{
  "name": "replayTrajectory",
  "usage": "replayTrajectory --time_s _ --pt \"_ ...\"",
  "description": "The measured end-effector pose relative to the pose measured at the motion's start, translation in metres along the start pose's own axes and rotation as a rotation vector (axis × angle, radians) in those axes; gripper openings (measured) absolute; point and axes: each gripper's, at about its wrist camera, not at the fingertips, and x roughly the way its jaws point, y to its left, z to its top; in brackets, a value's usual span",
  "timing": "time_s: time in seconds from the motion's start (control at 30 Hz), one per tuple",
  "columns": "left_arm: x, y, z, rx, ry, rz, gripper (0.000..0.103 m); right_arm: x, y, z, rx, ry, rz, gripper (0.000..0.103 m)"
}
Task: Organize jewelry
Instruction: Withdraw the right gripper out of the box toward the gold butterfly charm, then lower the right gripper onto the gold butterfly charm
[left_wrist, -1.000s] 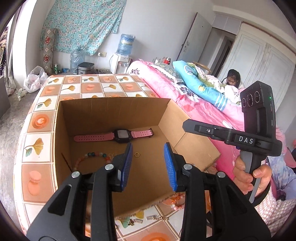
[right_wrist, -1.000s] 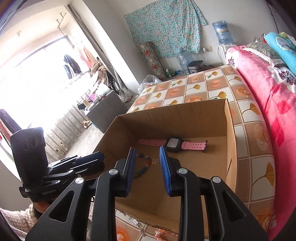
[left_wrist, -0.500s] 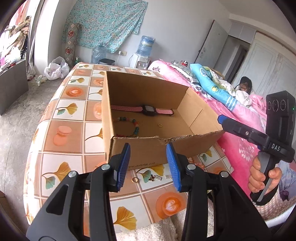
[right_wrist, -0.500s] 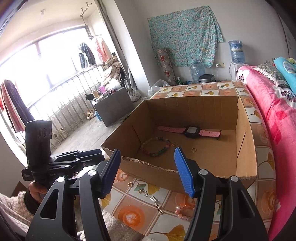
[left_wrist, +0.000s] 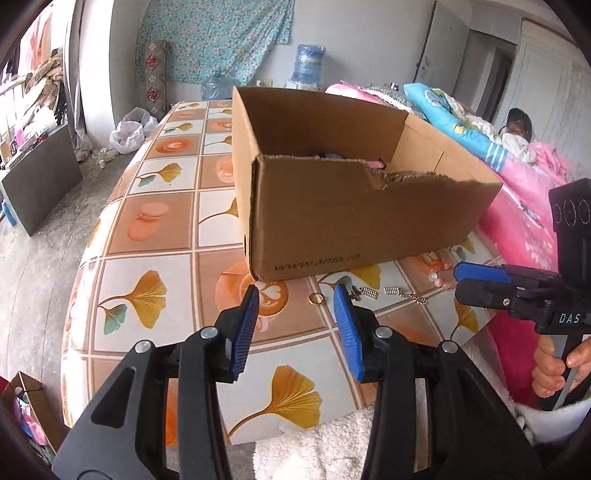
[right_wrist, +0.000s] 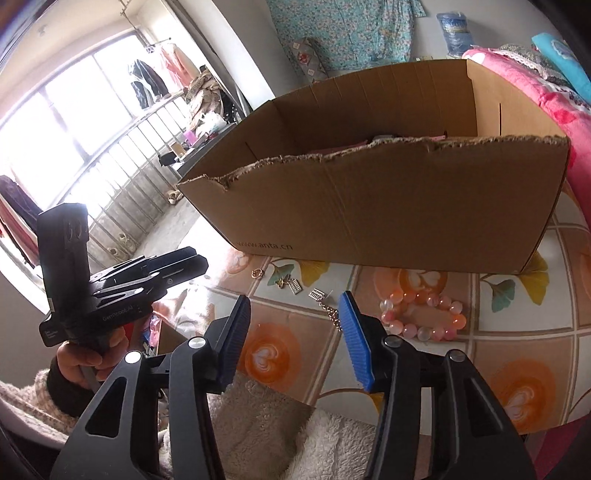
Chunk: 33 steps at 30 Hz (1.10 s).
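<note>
The left claw (left_wrist: 293, 301) is hovering part-open and empty above the patterned desk (left_wrist: 155, 236), a gold ring (left_wrist: 316, 297) lying just beyond its tips. The right claw (right_wrist: 295, 304) is closing, nothing between its pads. A pink bead bracelet (right_wrist: 424, 314) is lying before the cardboard box (right_wrist: 388, 206).

Brown box (left_wrist: 354, 221) — pink beads (right_wrist: 424, 314)
</note>
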Motion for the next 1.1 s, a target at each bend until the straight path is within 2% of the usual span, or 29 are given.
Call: replayTrajectory --time_s 0.13,0.33,0.5,0.6,0.77,1.1 --pt "0.023 -0.012 -0.001 0.041 0.051 0.008 0.030 0.017 0.003 -0.004 0.019 0.027 0.006 0.041" --pt "0.048 -0.019 -0.001 0.024 0.116 -0.004 0.021 0.029 0.009 -0.003 0.007 0.037 0.001 0.041" --pt "0.053 -0.026 0.001 0.066 0.104 0.047 0.017 0.034 0.009 -0.002 0.005 0.045 -0.002 0.041" --pt "0.055 -0.032 0.001 0.112 0.100 0.089 0.011 0.038 0.012 0.000 0.003 0.047 -0.008 0.041" --pt "0.056 -0.038 0.003 0.138 0.096 0.107 0.011 0.039 0.011 0.000 0.008 0.046 -0.012 0.041" --pt "0.050 -0.015 0.006 0.067 0.101 0.066 0.011 0.032 0.015 0.000 -0.039 0.029 -0.019 0.041"
